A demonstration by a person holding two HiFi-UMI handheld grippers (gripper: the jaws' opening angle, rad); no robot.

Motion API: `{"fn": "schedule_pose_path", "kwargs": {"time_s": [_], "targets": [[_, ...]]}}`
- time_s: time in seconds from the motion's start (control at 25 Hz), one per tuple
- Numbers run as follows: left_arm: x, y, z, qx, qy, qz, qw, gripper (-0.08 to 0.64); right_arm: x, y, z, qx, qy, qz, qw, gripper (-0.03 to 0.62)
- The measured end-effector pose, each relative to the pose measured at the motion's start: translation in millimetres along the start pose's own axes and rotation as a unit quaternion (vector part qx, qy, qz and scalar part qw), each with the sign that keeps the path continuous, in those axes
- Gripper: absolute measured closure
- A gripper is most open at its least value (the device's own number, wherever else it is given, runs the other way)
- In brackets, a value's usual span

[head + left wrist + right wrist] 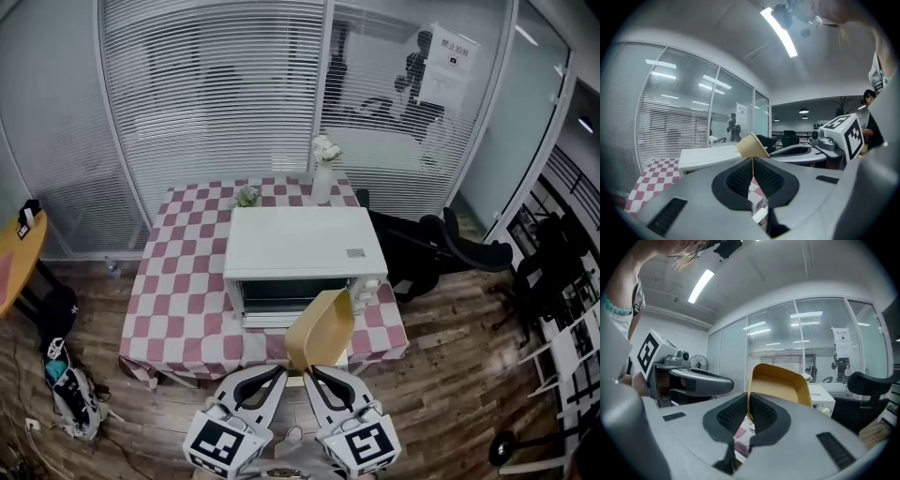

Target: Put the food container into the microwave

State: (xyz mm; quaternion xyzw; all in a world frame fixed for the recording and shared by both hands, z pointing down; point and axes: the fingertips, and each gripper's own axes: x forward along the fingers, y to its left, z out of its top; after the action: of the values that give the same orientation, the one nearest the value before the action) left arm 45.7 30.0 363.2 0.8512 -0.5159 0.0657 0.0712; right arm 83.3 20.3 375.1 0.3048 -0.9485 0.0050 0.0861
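A tan, empty food container (321, 328) hangs tilted in the air in front of the white microwave (305, 242), which stands on the checked table (187, 281). Both grippers hold it from below. My left gripper (282, 374) is shut on its thin lower edge, and my right gripper (314, 373) is shut on the same rim right beside it. In the left gripper view the container (752, 146) rises just past the left gripper (753, 171). The right gripper view shows the container's hollow inside (780, 385) above the right gripper (749, 409). The microwave's dark front faces me; its door appears lowered.
A white vase of flowers (323, 173) and a small plant (247, 196) stand behind the microwave. A black office chair (455, 246) is to the table's right. Bags (70, 394) lie on the wooden floor at left, near a yellow round table (19, 258). Glass walls with blinds close the back.
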Motion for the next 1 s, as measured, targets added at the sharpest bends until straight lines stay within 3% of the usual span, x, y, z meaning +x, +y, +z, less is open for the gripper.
{"fn": "schedule_pose_path", "kwargs": {"time_s": [0.56, 0.72, 1.0], "targets": [[51, 18, 4, -0.009, -0.005, 0.03, 0.9995, 0.543, 21, -49, -1, -0.018, 0.006, 0.022, 1.0, 0.583], [62, 27, 6, -0.006, -0.001, 0.016, 0.9999, 0.543, 31, -57, -2, -0.013, 0.009, 0.009, 1.0, 0.583], [87, 56, 12, 0.005, 0.0, -0.044, 0.999, 0.543, 57, -74, -1, 0.0, 0.014, -0.055, 0.998, 0.583]]}}
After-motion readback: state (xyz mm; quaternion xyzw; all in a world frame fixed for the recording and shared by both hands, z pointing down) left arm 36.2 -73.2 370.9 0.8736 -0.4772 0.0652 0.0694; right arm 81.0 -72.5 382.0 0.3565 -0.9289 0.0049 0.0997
